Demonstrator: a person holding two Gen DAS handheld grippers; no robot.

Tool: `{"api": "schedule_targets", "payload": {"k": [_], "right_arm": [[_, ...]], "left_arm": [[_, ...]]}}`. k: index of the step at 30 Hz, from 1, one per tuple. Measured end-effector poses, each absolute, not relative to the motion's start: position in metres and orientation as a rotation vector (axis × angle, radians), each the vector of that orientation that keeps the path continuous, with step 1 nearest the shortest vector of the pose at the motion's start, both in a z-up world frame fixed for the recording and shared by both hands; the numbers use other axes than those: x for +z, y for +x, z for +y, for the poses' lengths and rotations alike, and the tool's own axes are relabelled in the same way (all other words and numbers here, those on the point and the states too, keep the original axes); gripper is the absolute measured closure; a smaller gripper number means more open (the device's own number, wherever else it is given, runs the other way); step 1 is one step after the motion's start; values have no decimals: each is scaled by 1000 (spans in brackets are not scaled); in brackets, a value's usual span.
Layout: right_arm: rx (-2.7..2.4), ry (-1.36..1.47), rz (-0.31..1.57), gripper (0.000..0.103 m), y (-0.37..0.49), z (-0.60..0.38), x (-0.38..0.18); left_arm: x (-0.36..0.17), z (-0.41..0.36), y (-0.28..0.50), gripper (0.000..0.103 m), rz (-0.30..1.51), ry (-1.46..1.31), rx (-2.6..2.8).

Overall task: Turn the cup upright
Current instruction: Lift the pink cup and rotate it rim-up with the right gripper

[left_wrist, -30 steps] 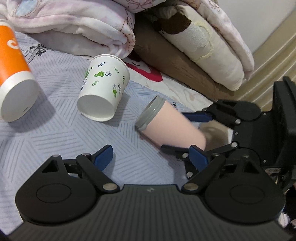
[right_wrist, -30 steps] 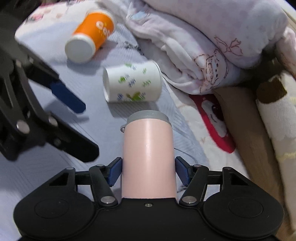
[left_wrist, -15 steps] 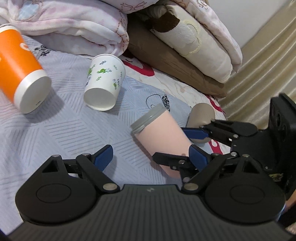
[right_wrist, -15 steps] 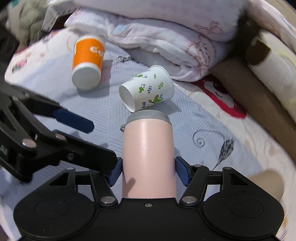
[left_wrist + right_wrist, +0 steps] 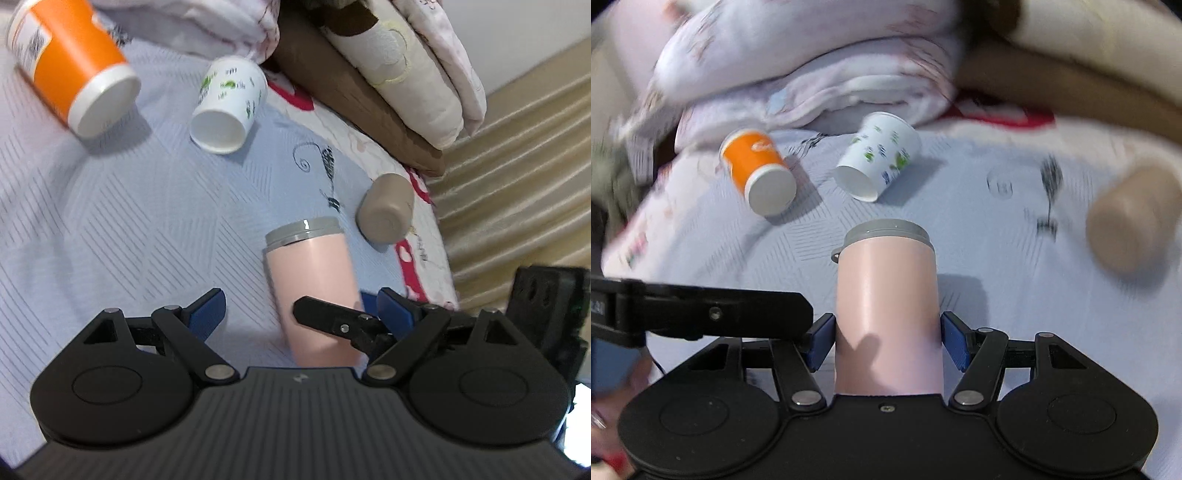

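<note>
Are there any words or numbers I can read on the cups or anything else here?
None can be read for sure.
orange cup: white letters on its side, too blurred; maybe starts with "C".
Same cup's white label with black print: too small and blurred.
white leafy cup: only leaf pictures, no words.
pink cup held in the right tool: no writing showing.
tan cup: plain.
</note>
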State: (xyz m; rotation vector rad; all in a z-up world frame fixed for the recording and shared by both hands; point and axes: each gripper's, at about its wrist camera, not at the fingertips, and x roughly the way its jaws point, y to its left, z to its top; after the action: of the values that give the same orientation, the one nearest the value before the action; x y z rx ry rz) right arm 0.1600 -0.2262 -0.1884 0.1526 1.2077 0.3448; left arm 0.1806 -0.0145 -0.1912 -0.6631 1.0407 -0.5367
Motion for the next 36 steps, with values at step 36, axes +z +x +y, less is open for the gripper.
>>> {"api": "schedule_targets", "payload": {"k": [36], "right_arm": [[433, 129, 1219, 34, 131, -249, -194]], "left_arm": [[-201, -68, 191, 42, 1182, -537, -662]]}}
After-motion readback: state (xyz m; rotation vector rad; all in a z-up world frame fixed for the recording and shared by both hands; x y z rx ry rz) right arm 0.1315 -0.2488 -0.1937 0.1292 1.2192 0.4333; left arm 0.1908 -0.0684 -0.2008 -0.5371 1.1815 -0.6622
